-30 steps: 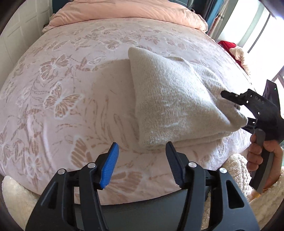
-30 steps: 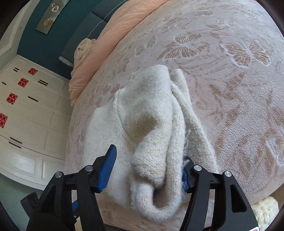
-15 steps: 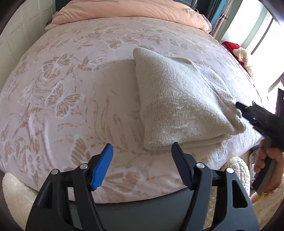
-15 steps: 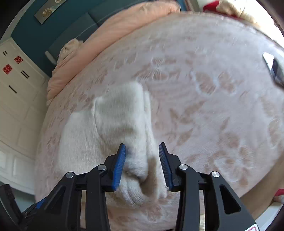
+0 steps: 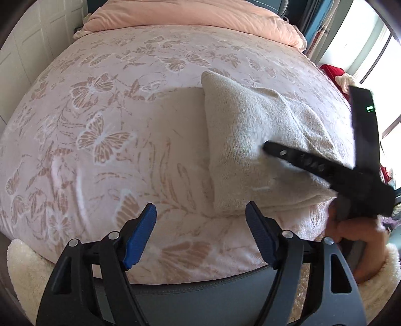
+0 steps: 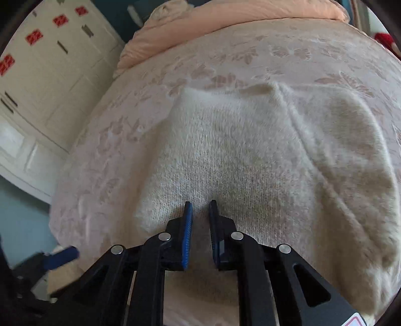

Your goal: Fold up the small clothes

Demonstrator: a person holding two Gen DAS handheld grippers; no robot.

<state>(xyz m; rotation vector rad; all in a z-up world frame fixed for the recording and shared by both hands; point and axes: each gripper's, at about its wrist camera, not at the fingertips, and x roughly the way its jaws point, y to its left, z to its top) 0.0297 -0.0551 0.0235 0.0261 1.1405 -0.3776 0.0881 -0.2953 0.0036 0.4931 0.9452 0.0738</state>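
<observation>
Left wrist view: folded cream knit sweater [image 5: 253,140] lying on the butterfly-patterned pink bedspread [image 5: 105,130], toward the right side of the bed.
Left gripper [image 5: 200,225]: jaws wide apart and just been opening, nothing between them; poised over the near edge of the bedspread, just short of the sweater's near fold.
Right gripper, seen from the left [image 5: 269,148]: tip down on top of the sweater (blurred), handle gripped by a hand [image 5: 351,233] in a fluffy cream sleeve [image 5: 383,275].
Right wrist view: sweater [image 6: 250,155] filling most of the frame, a raised fold running down its right side.
Right gripper [image 6: 200,208]: jaws just been closing, now nearly together with a narrow slit left; over the knit, no fabric visibly pinched.
Background: peach duvet [image 5: 190,12] at the head of the bed, white cupboard doors [image 6: 45,82] with red marks.
</observation>
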